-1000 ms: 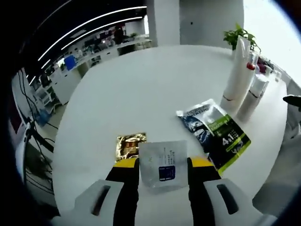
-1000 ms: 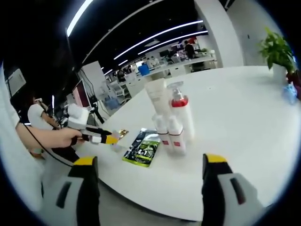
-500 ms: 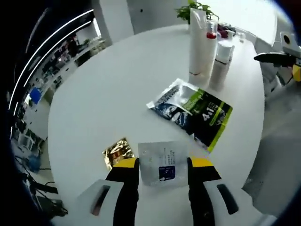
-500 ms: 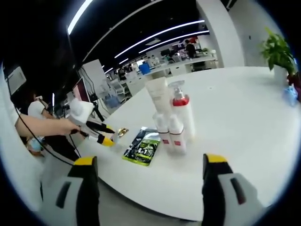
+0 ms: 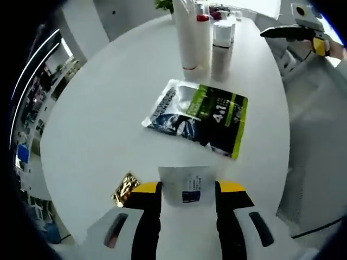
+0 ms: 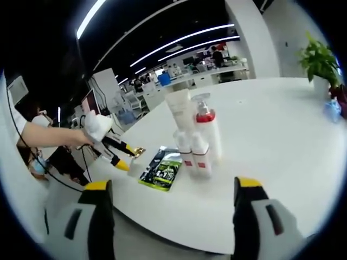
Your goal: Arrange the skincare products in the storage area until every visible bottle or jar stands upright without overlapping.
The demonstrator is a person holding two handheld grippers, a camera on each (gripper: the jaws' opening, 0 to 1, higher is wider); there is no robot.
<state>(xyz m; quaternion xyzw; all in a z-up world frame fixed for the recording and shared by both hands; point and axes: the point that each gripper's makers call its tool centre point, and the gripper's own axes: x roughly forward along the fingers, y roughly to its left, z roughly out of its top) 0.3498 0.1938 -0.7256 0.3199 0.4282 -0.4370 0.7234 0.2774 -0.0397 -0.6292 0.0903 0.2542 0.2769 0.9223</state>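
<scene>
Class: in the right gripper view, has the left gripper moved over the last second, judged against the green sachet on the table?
Yes. The left gripper has tipped its jaws downward and edged closer to the green sachet, which stayed beside the bottles.

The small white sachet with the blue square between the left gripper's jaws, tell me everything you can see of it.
The small white sachet is a flat, pale, slightly translucent packet with a dark blue square label and fine print too small to read. It sits between the yellow-tipped jaws of the left gripper, which close on its two sides. Whether it rests on the round white table or hangs above it cannot be told. A crinkled gold foil packet lies just beside it, and the green and black pouch lies farther along the table.
</scene>
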